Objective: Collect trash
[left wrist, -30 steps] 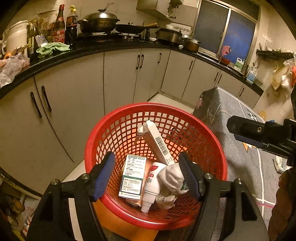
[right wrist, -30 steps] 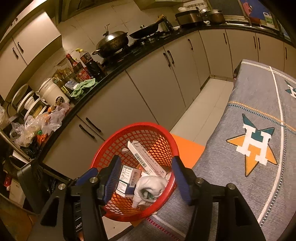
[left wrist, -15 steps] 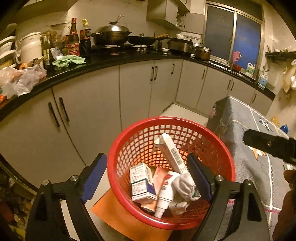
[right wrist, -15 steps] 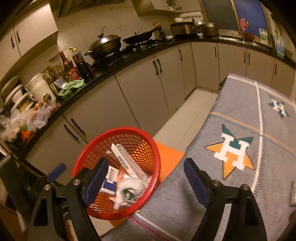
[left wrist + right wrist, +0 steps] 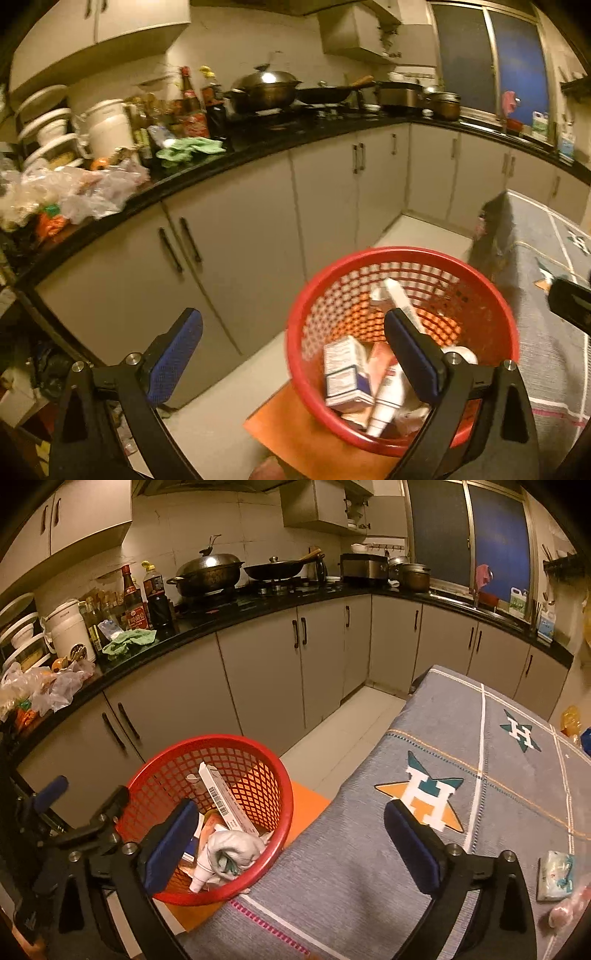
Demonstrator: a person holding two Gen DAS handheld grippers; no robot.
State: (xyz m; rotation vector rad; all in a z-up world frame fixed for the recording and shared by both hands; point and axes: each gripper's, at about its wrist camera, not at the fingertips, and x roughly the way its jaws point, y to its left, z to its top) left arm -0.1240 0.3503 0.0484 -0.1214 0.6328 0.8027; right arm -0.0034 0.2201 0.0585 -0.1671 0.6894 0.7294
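Your right view alone shows the grey cloth-covered worktop (image 5: 461, 738) with star logos and a small packet (image 5: 556, 875) at its near right edge. Red plastic lattice basket (image 5: 229, 746) sits just beside the worktop on an orange mat (image 5: 306, 805); inside: long white carton (image 5: 225, 801), crumpled white wad (image 5: 232, 845), tube, small box (image 5: 345, 373). Left claw (image 5: 295, 354) and right claw (image 5: 291, 845): both opening, nothing between the pads.

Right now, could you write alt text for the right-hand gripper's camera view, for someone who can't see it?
The right gripper, its jaws opening and empty, hangs over a red mesh basket holding a long barcoded box, a tube and a crumpled white wad. Right of it lies a grey star-patterned tablecloth; a cluttered kitchen counter curves behind.
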